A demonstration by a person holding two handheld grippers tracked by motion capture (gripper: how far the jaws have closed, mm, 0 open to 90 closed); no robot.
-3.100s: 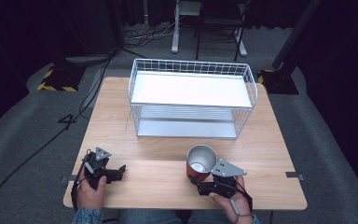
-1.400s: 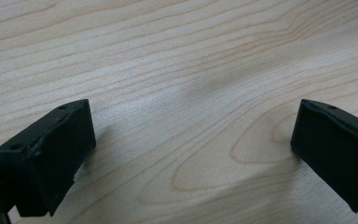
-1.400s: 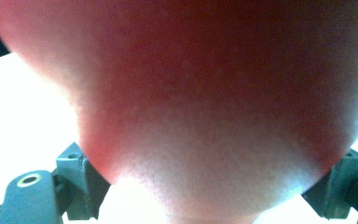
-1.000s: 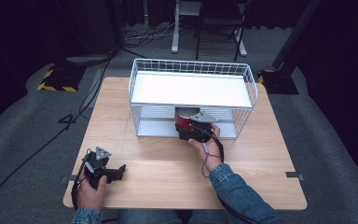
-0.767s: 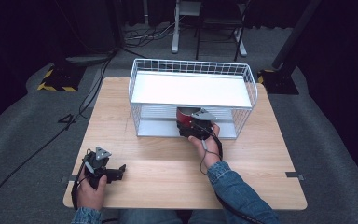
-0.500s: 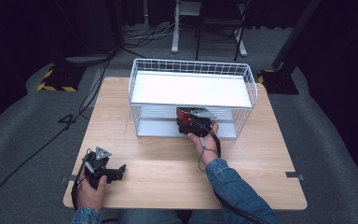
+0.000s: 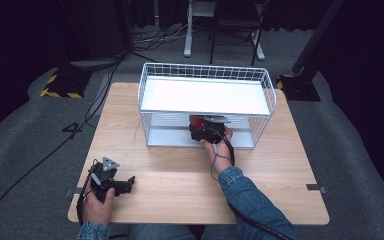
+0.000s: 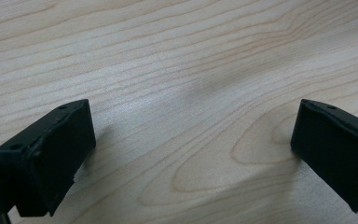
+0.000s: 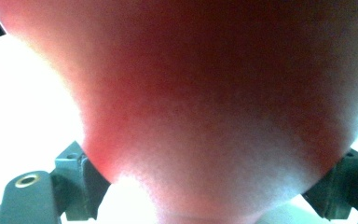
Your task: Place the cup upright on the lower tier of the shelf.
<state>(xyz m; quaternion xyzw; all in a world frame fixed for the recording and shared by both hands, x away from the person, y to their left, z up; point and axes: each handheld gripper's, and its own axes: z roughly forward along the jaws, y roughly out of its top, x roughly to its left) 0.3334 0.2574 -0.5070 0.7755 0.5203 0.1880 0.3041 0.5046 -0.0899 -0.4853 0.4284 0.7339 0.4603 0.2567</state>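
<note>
The right hand-held gripper (image 7: pixel 203 131) is reaching into the lower level of the wire rack (image 7: pixel 145 95) at the table's (image 7: pixel 280 165) far middle, its jaws clamped on a red cup (image 7: pixel 198 120). The left hand-held gripper (image 7: pixel 126 184) is resting near the table's near-left edge, jaws apart.

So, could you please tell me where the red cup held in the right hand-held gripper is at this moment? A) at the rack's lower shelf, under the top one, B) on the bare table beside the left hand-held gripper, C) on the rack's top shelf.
A: the red cup, clamped in the right hand-held gripper, sits at the wire rack's lower level beneath the white top shelf.
</note>
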